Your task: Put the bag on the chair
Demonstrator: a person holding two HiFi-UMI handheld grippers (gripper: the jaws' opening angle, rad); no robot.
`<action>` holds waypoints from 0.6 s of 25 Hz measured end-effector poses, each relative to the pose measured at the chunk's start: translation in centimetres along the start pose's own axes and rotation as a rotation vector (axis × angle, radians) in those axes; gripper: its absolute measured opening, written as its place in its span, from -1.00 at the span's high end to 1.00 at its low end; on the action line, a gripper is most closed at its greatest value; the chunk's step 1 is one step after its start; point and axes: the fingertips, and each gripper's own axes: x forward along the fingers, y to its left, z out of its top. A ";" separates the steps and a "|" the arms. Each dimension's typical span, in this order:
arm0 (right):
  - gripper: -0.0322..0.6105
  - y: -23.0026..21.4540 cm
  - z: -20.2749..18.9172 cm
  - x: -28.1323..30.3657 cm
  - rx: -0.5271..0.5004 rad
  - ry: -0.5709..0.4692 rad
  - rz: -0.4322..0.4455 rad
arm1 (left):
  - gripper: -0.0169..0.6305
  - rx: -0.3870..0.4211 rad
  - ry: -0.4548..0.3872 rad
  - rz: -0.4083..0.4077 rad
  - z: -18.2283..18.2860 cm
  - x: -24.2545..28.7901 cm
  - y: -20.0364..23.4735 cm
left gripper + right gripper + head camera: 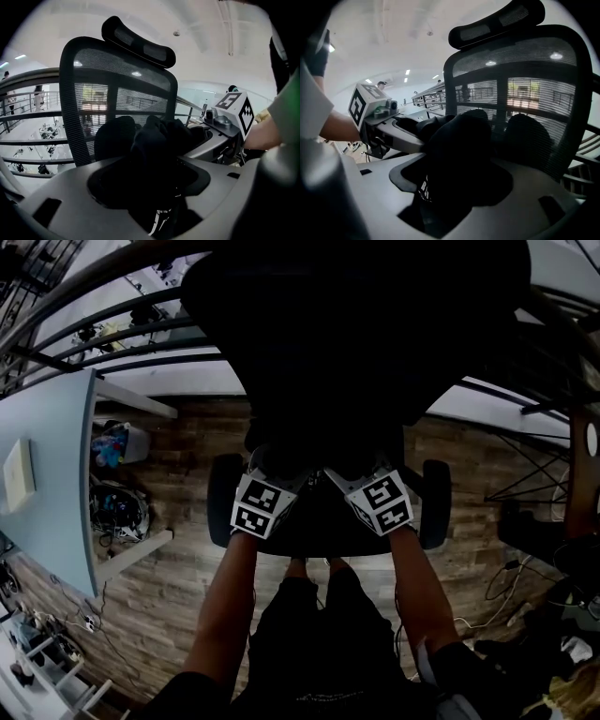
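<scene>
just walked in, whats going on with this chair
A person holds tongs in each hand at a chair. A black bag lies between the jaws of both the left tongs and the right tongs, in front of the chair's mesh back. Both pairs of jaws stand wide apart, so the bag is not gripped. It looks to be resting on the seat, though the dark head view leaves that unsure.

Bag (154, 140) black; chair (117, 70) black mesh; floor (169, 615) brown.
</scene>
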 end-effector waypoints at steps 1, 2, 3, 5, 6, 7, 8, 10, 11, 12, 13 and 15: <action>0.03 -0.3 -0.2 -0.4 0.001 0.003 -0.017 | 0.12 -0.010 -0.007 -0.001 0.0 -0.2 -0.2; 0.01 -0.7 -0.5 -0.8 0.004 0.005 -0.033 | 0.11 -0.021 -0.014 0.001 -0.1 -0.5 -0.3; -0.02 -0.9 -0.8 -1.3 0.013 0.006 -0.046 | 0.10 -0.031 -0.020 0.005 -0.1 -0.8 -0.4; -0.03 -1.3 -1.1 -2.3 0.039 0.001 -0.062 | 0.09 -0.048 -0.025 0.019 -0.2 -1.4 -0.5; -0.02 -1.3 -1.2 -3.0 0.048 -0.004 -0.068 | 0.09 -0.055 -0.025 0.026 -0.2 -1.8 -0.6; -0.02 -1.2 -1.1 -3.5 0.051 -0.009 -0.073 | 0.09 -0.061 -0.025 0.035 -0.1 -2.2 -0.6; -0.02 -1.1 -0.8 -4.1 0.051 -0.017 -0.078 | 0.09 -0.064 -0.027 0.043 0.2 -2.7 -0.5; -0.02 -0.8 -0.1 -5.1 0.052 -0.036 -0.085 | 0.09 -0.058 -0.036 0.053 0.9 -3.6 -0.6; -0.02 -0.7 0.4 -5.7 0.051 -0.046 -0.089 | 0.09 -0.050 -0.045 0.055 1.3 -4.0 -0.8; -0.02 -0.6 1.0 -6.3 0.047 -0.057 -0.093 | 0.09 -0.040 -0.057 0.052 1.8 -4.4 -1.2; -0.02 -0.5 1.5 -6.9 0.043 -0.066 -0.096 | 0.10 -0.034 -0.067 0.047 2.3 -4.9 -1.5; -0.02 -0.2 2.8 -7.8 0.035 -0.087 -0.095 | 0.10 -0.043 -0.095 0.033 3.6 -6.1 -2.2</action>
